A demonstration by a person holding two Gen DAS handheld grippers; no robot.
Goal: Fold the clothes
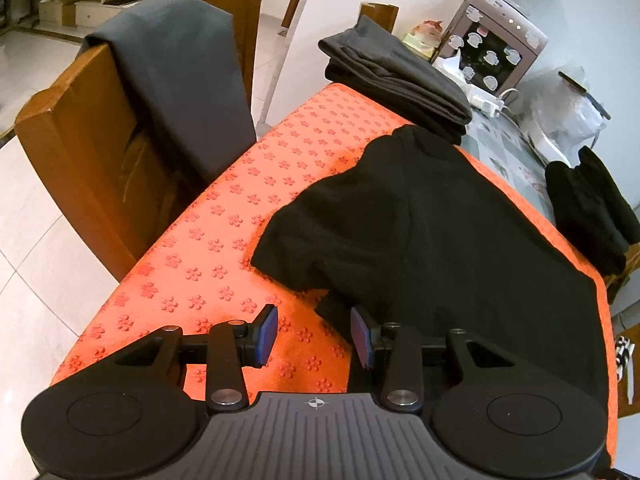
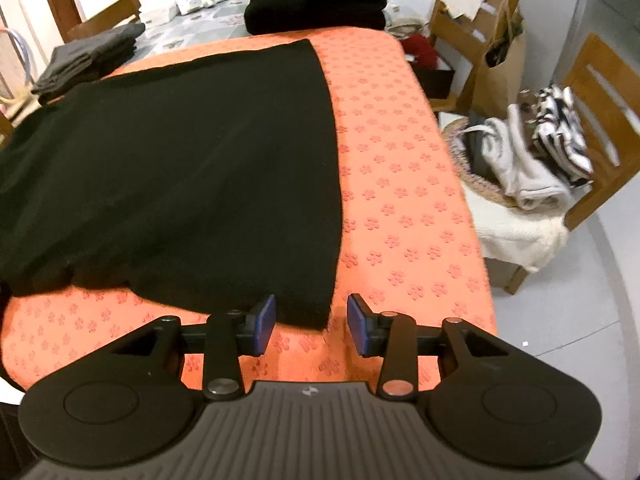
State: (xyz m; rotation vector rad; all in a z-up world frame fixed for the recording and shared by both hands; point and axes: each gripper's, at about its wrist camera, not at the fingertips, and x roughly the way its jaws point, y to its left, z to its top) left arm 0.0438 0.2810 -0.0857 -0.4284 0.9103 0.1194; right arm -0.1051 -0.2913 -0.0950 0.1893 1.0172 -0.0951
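Note:
A black T-shirt (image 1: pixel 432 232) lies spread flat on the orange flower-patterned mat (image 1: pixel 224 240), its sleeve pointing left in the left wrist view. My left gripper (image 1: pixel 314 336) is open just above the mat, near the shirt's sleeve and side edge, holding nothing. In the right wrist view the same black shirt (image 2: pixel 180 168) covers the left part of the mat (image 2: pixel 400 200). My right gripper (image 2: pixel 311 323) is open at the shirt's near hem corner, and that corner lies between the blue pads (image 2: pixel 266 322) without being clamped.
Folded dark clothes (image 1: pixel 396 84) sit at the mat's far end, and another black stack (image 2: pixel 316 0) lies beyond the mat. A grey garment (image 1: pixel 180 76) hangs over a wooden chair. A basket of light clothes (image 2: pixel 516 156) stands on a chair to the right.

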